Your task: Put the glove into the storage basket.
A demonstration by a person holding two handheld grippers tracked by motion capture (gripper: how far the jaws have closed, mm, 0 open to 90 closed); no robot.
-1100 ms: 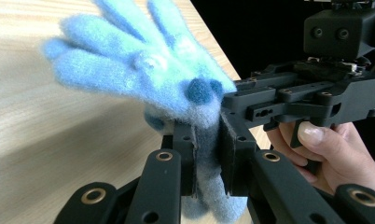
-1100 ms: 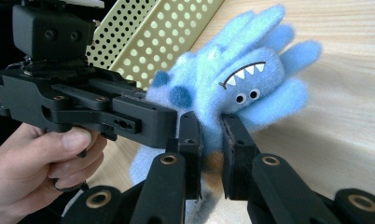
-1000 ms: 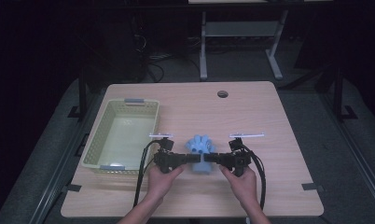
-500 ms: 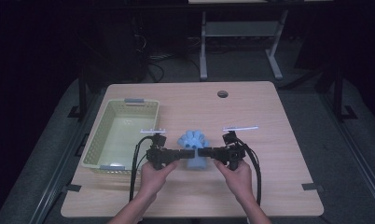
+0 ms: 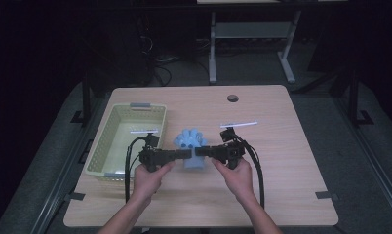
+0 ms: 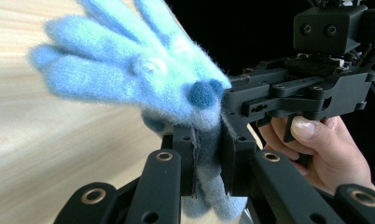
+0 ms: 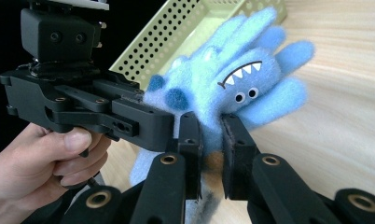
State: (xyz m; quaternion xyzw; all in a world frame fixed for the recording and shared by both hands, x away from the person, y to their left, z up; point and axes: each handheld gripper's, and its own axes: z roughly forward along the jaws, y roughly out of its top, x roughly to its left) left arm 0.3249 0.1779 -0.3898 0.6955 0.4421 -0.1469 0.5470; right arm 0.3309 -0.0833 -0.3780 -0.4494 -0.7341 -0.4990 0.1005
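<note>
Blue plush toy (image 5: 191, 142): soft, fuzzy fabric with several stubby limbs, a stitched toothy mouth and small eyes visible in the right gripper view (image 7: 244, 81). Held just right of the pale green basket (image 5: 99, 155), near the middle of the wooden table (image 5: 282, 161), apparently lifted off the surface; contact underneath cannot be confirmed.

Left gripper (image 5: 184, 154): jaws narrow, clamped on a fold of the plush from its left side; pile visibly squeezed between the pads (image 6: 188, 158). Right gripper (image 5: 201, 151): jaws likewise narrow, pinching a fold at the toy's lower edge from the right (image 7: 209, 154).

Handling judgement: light, limp, compressible; not fragile, not slippery, but prone to sag and stretch between two grips. Best hold: deep in the thick body or base, not on a thin limb tip, which could slide out.

Basket empty as far as visible. Left hand (image 5: 152, 175) and right hand (image 5: 238, 176) on the handles.
</note>
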